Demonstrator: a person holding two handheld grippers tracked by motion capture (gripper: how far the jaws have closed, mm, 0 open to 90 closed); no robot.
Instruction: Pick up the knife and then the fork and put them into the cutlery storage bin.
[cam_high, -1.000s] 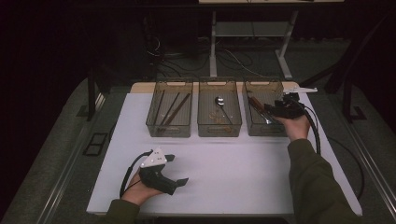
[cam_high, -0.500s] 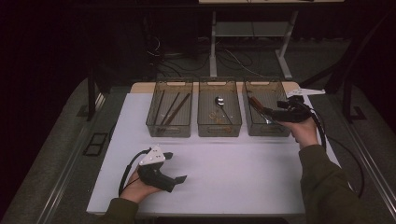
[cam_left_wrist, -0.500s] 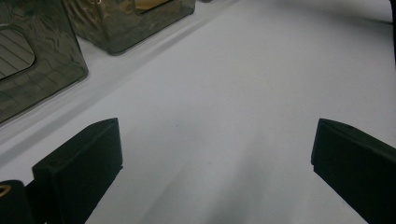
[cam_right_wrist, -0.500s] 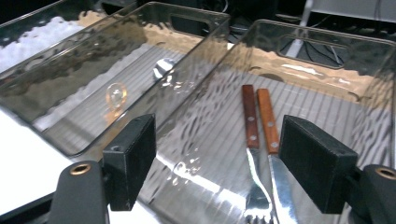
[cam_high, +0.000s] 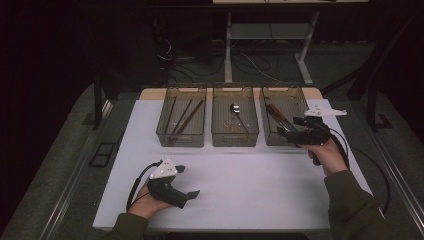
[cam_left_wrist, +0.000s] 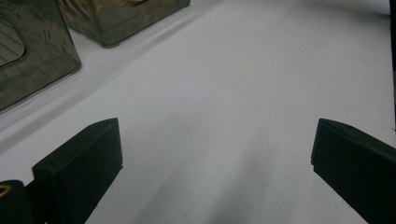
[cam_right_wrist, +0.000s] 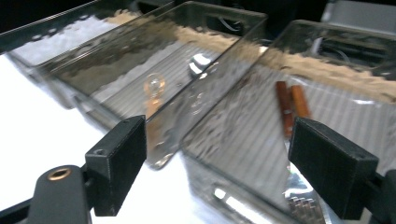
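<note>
Three smoky see-through bins stand in a row at the back of the white table (cam_high: 260, 180). The left bin (cam_high: 182, 89) holds dark sticks (cam_high: 186, 116), the middle bin (cam_high: 235, 87) a spoon (cam_high: 235, 108), and the right bin (cam_high: 283, 87) brown-handled cutlery (cam_high: 276, 114). My right gripper (cam_high: 289, 129) hovers at the right bin's near edge and points left. Its jaws have just been opening, and in the right gripper view they (cam_right_wrist: 224, 168) stand apart with nothing gripped, the brown handles (cam_right_wrist: 292, 107) lying beyond. My left gripper (cam_high: 187, 181) rests low over the front of the table, open on bare surface (cam_left_wrist: 215, 172).
A table frame and loose cables (cam_high: 250, 62) lie on the dark floor behind the bins. Bare white table (cam_high: 280, 170) stretches between the two hands. In the left gripper view, two bin corners (cam_left_wrist: 32, 56) show at the upper left.
The right hand has drawn back from over the right bin toward the near right, and its jaws have spread. The left hand has kept still.
</note>
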